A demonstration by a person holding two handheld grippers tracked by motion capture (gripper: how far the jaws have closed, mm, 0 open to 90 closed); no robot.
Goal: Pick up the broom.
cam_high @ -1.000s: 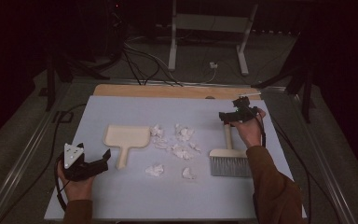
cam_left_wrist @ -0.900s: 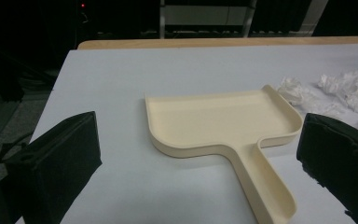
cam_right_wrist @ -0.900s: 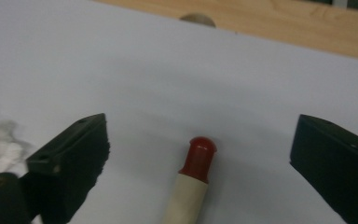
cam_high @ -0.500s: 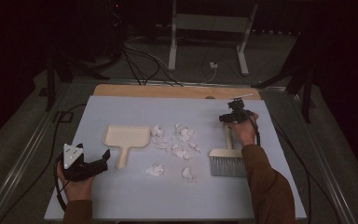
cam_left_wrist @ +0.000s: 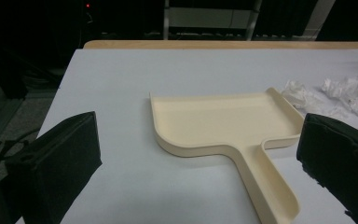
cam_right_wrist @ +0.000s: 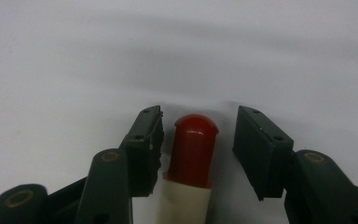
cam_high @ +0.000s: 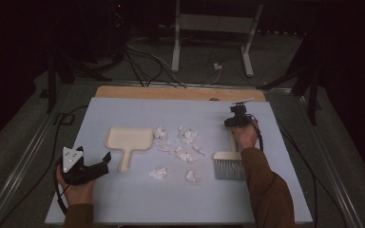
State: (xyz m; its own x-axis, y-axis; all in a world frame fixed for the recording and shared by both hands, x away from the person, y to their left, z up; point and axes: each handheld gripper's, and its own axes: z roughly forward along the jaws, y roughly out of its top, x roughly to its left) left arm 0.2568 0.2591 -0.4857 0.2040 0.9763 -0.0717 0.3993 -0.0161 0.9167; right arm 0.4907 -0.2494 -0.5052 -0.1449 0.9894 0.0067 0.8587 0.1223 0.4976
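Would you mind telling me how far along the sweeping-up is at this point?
Nothing is swept yet: the paper scraps lie loose on the table beside the dustpan. In hand: the right gripper has been closing around the brush handle's red tip, one pad close, the other apart. The left gripper waits open before the dustpan. Gripping both and sweeping remain.

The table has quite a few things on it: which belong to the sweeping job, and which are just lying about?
Part of the job:
- brush, its red-tipped handle between the jaws of the right hand-held gripper
- dustpan, in front of the left hand-held gripper
- crumpled paper scraps

Just lying about:
- cables on the floor
- metal stand behind the table
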